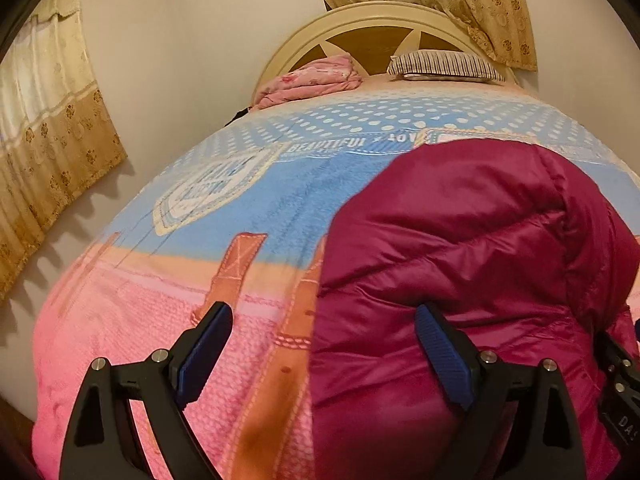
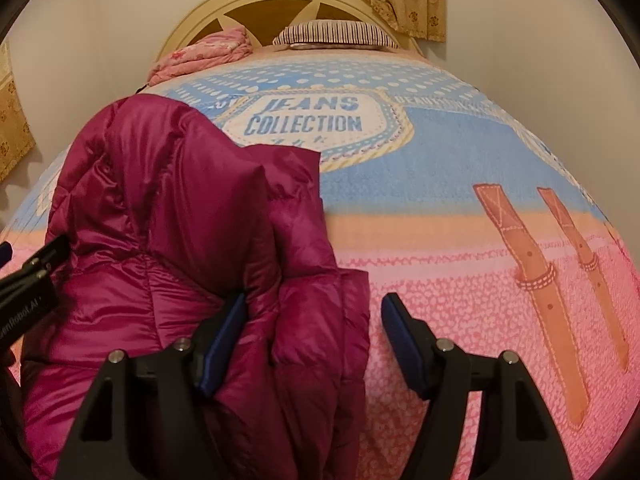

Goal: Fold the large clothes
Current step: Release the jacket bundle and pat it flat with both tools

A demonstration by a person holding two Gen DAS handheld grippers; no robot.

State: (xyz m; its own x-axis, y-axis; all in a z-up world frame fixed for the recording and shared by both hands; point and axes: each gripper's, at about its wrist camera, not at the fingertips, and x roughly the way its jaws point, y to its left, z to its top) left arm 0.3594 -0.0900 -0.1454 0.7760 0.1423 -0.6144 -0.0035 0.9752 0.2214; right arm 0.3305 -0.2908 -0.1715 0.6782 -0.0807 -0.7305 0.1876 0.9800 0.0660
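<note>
Here the puffy dark-pink jacket [image 2: 168, 240] is lying bunched near the bed's [image 2: 440, 280] foot edge, both the left gripper [image 1: 324, 360] and the right gripper [image 2: 312, 344] gaping wide, holding nothing.

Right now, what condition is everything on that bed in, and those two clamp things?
Magenta puffer jacket: folded into a bulky bundle, lying on the bedspread.
Bedspread: spread flat over the bed.
Striped pillow: lying at the headboard.
Pink bundle: crumpled beside the pillow.
Left gripper: open, holding nothing.
Right gripper: open, jacket edge between its fingers, unpinched.

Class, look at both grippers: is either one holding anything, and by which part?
Neither. Both the left gripper and right gripper stand open over the jacket's near edges.
</note>
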